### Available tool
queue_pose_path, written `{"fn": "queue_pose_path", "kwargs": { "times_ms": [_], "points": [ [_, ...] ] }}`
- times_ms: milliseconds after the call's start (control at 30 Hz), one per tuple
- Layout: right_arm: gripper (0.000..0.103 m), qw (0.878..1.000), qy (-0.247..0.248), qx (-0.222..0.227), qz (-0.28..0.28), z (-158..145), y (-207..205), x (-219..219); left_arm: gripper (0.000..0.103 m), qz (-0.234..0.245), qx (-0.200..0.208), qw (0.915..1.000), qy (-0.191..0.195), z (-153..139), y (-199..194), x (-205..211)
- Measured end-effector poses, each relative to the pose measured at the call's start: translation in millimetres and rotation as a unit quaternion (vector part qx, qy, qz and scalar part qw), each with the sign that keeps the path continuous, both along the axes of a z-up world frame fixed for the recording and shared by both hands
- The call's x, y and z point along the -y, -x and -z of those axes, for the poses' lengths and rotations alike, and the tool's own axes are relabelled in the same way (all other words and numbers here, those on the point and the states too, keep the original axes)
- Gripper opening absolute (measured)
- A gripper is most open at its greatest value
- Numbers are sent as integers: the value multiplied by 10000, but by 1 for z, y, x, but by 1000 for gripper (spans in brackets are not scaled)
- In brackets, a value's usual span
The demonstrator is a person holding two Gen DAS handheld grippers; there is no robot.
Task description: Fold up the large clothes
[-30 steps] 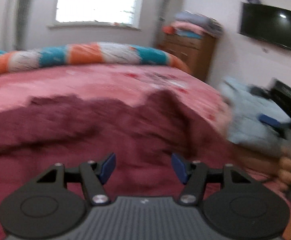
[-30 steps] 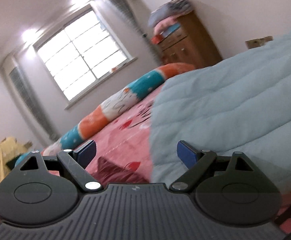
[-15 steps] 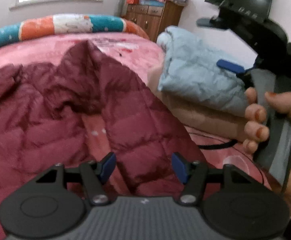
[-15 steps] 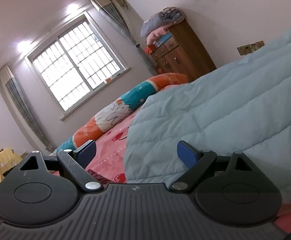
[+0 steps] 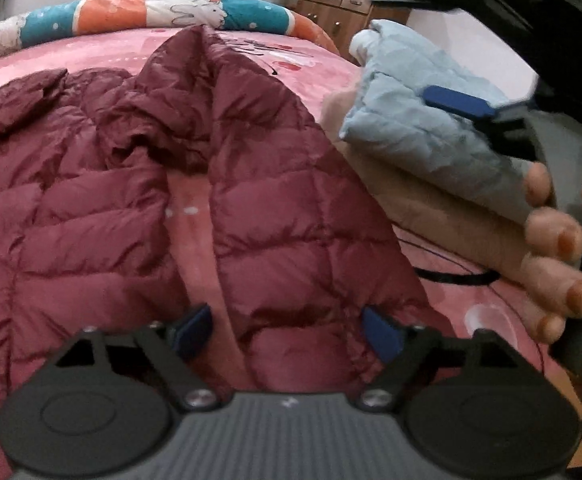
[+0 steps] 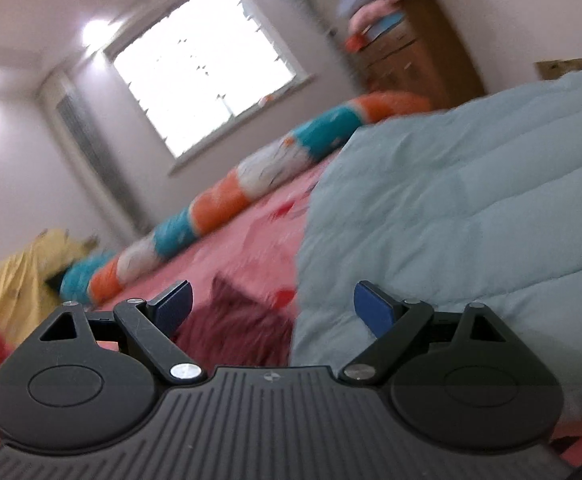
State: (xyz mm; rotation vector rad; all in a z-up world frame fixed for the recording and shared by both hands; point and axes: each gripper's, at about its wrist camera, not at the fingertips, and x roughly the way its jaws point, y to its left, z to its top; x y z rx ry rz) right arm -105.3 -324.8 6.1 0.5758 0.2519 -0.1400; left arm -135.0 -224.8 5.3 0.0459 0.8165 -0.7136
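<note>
Item: maroon puffer jacket, spread on the pink bedspread, from 9 to 12 o'clock of your left gripper. Its jaws are opening; the jacket's edge lies between them, ungripped. Your right gripper: jaws apart, empty; light blue quilted garment at 2 o'clock.

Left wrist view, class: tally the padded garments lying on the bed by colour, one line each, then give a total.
Maroon quilted jacket: 1
Light blue quilted garment: 1
Total: 2
</note>
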Motion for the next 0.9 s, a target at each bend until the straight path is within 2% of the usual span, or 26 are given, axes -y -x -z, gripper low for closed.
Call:
{"fn": "queue_pose_path", "kwargs": {
  "times_ms": [33,100,133,200,267,333,433,700,900],
  "points": [
    [103,9999,-28,-69,-140,1,-4,-3,81,31,40,10000,-16,0,3,2],
    [103,9992,-73,-163,-349,3,-9,-8,65,138,30,9999,38,-1,5,2],
    [103,9989,-17,-212,-407,3,-11,-11,52,161,27,9999,30,-1,5,2],
    [103,9975,219,-397,-548,3,-17,-21,41,137,-3,9999,24,-3,2,-1],
    [103,9946,338,-581,-791,4,-24,-30,21,63,-148,9998,140,-4,-3,-7],
    [103,9902,449,-770,-1077,6,-30,-40,13,-6,-257,9993,277,-7,-6,-15],
    [103,9832,340,-1097,-1421,16,-36,-45,10,-129,-215,9986,458,-17,-4,-31],
    [103,9740,-464,-1887,-1164,40,-47,-40,10,-444,-154,9961,749,-40,-6,-80],
    [103,9609,-475,-2177,-1646,45,-55,-68,10,-814,-179,9919,961,-48,-21,-112]
  ]
}}
